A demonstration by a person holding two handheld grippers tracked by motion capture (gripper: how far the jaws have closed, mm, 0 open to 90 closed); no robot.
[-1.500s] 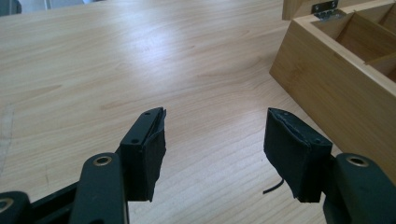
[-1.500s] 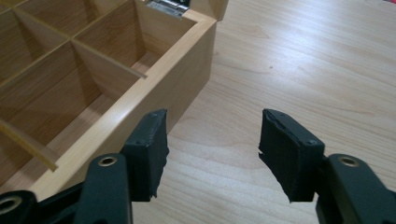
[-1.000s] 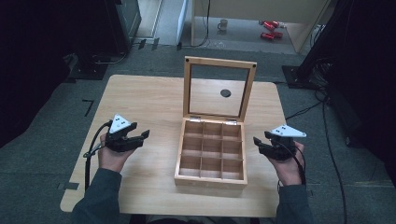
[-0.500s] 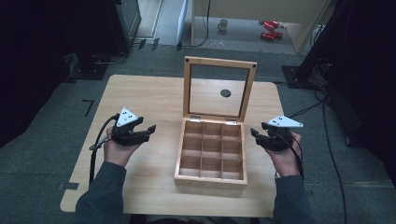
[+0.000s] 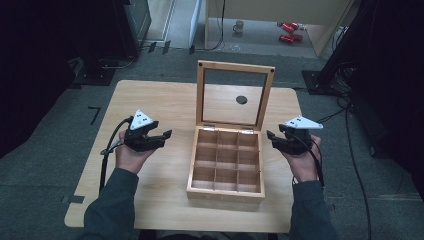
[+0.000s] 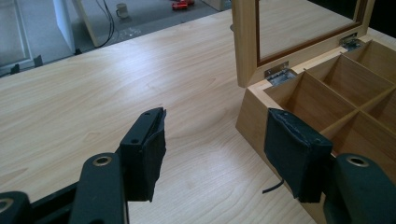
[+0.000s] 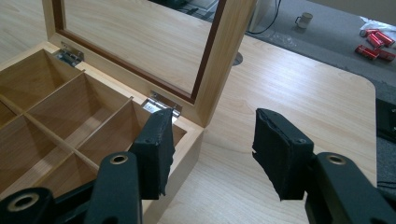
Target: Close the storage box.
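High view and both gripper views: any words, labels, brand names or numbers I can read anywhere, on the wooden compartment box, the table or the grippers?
None can be read.
Open wooden compartment box with glass-paned lid: no text.
Light wooden table: only a dark round hole, no writing.
Left gripper and right gripper, both open: grey plates unmarked.
Red items on the floor: too small and blurred to tell.

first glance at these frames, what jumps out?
The wooden compartment box at the table's middle, its nine cells bare and its glass-paned lid standing upright at the back. The left gripper and right gripper flank it, one on each side, jaws open and pointing inward, apart from the box. Red cans lie on the floor beyond the table.
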